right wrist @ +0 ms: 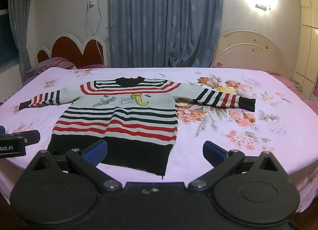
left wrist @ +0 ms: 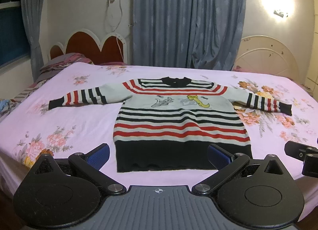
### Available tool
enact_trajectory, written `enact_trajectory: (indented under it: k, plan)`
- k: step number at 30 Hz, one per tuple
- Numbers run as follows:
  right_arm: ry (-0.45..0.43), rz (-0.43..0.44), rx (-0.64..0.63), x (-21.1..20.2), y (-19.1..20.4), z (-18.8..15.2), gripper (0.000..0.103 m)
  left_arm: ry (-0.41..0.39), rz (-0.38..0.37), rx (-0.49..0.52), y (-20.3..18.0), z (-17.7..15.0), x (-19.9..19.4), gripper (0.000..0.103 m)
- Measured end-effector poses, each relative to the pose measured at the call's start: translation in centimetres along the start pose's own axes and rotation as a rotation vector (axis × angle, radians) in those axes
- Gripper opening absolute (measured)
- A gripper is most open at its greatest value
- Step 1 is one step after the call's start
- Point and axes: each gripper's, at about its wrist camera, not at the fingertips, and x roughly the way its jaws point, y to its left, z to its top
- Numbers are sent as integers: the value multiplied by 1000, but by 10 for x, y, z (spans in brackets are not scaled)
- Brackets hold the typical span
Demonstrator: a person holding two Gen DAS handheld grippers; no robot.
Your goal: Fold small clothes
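Left wrist view shows one striped sweater (left wrist: pixel 178 118) lying flat on the bed (left wrist: pixel 69 114), front up, both sleeves spread out sideways. Its collar points toward the far curtain (left wrist: pixel 188 21) and its black hem toward the camera, so the long axis of the body runs away from the viewer. Left tongs (left wrist: pixel 158 155) hang released, jaws wide, just above the hem and grasping nothing. Right wrist view has the right tongs (right wrist: pixel 155 150) equally spread and empty, over the hem's right corner. Two headboards stand behind the bed, one red (left wrist: pixel 87 47), one cream (left wrist: pixel 268 55).
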Motion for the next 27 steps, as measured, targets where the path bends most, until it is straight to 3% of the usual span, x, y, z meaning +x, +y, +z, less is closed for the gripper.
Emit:
enact_trajectory:
  k: [27]
  plan:
    - [-15, -3, 0, 2, 7, 2, 102, -1, 15, 2, 7, 0, 2, 103]
